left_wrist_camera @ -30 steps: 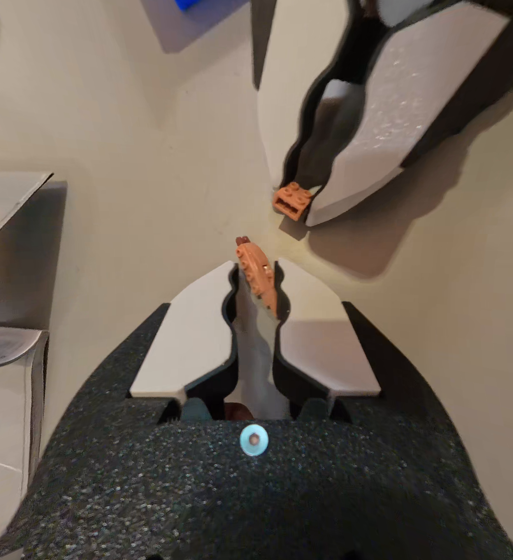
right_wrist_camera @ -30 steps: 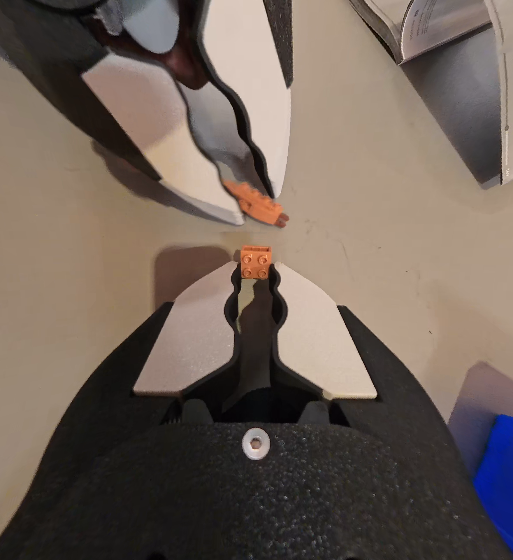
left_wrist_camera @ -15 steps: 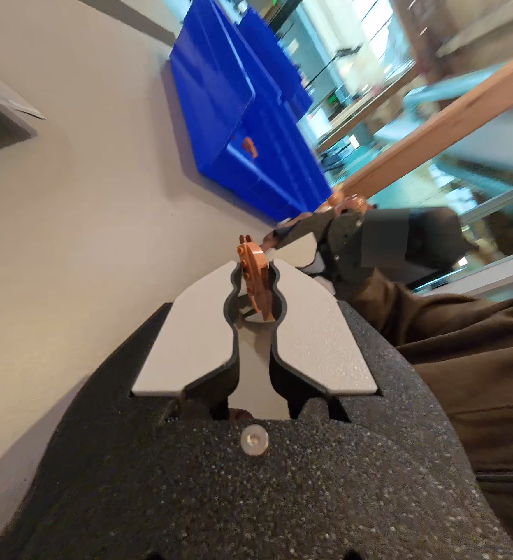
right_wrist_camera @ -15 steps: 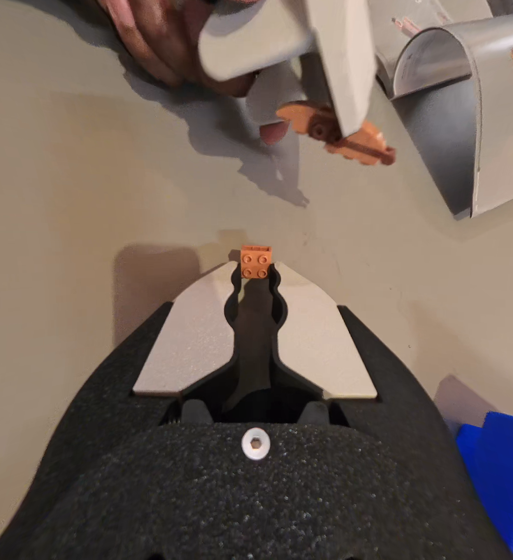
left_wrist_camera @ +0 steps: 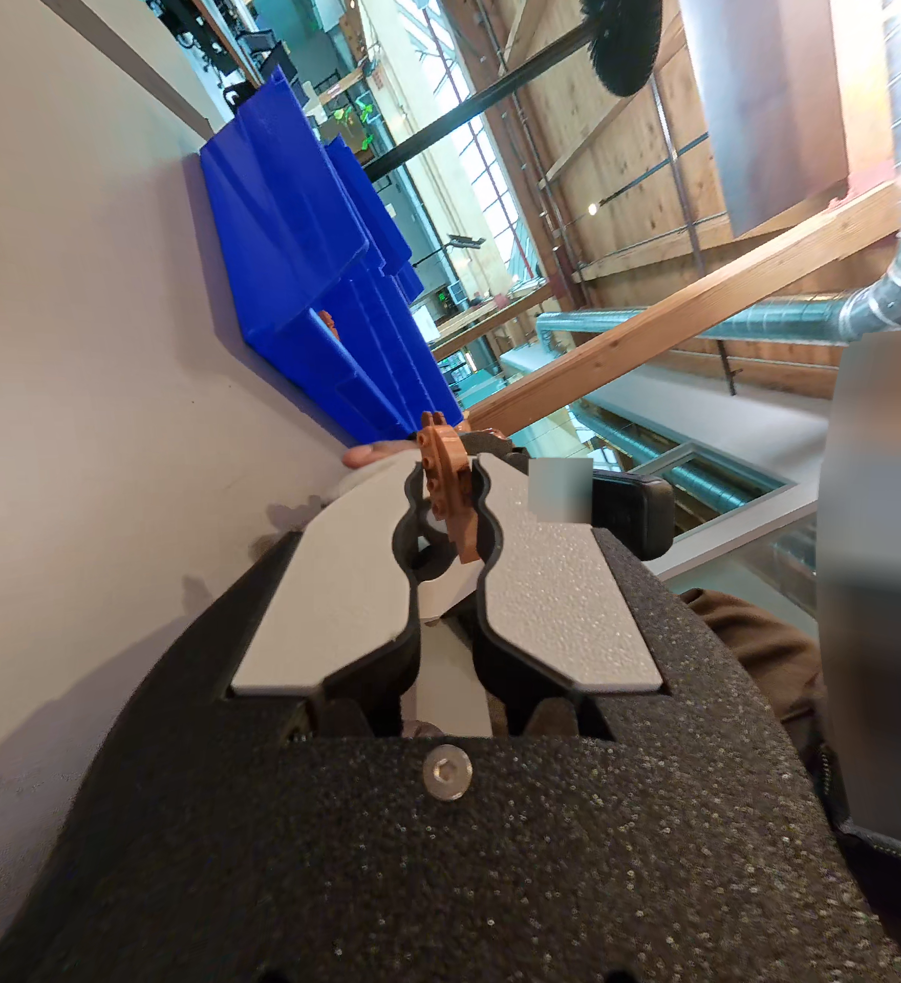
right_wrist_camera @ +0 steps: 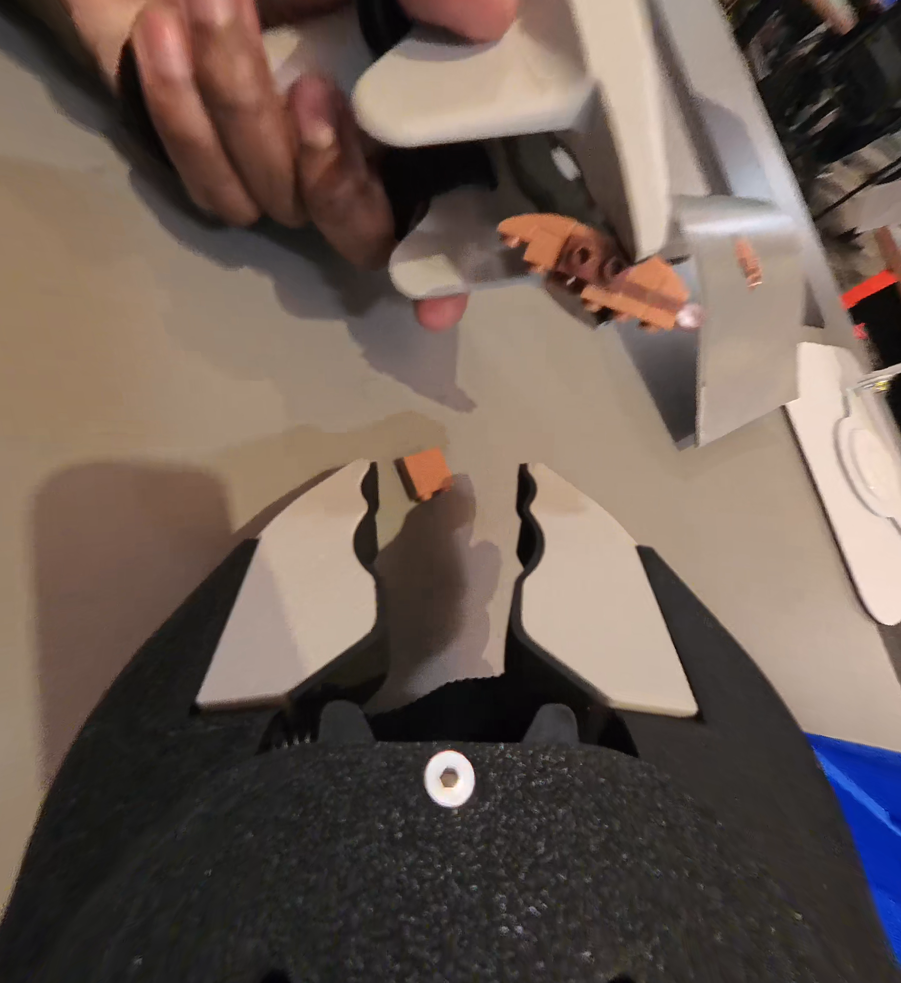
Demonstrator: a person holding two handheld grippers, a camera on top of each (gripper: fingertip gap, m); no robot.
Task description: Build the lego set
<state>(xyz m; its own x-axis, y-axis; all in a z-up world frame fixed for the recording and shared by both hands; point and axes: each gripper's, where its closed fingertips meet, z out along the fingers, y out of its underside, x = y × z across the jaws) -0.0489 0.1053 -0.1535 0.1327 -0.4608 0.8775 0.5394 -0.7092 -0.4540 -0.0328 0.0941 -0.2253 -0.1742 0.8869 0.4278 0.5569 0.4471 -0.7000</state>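
Observation:
My left gripper (left_wrist_camera: 447, 465) is shut on an orange lego assembly (left_wrist_camera: 451, 510) with studs along one side; both pads press on it. It is lifted off the beige table (left_wrist_camera: 92, 425) and turned on its side. The right wrist view shows it at the upper right (right_wrist_camera: 624, 266), still holding the wing-shaped assembly (right_wrist_camera: 549, 239), with a person's hand (right_wrist_camera: 257, 133) around its handle. My right gripper (right_wrist_camera: 447, 468) is open. A small orange brick (right_wrist_camera: 423, 473) lies tilted and loose between its fingertips, nearer the left one, and touches neither pad.
A blue bin (left_wrist_camera: 289, 255) stands on the table beyond the left gripper; its corner shows at the lower right of the right wrist view (right_wrist_camera: 884, 830). A grey booklet (right_wrist_camera: 746, 361) and a white tray with clear plastic (right_wrist_camera: 863, 478) lie at the right.
My right gripper's jaws opened and let go of the small orange brick, which tipped over between the fingers. My left gripper rose and turned on its side, keeping the orange assembly.

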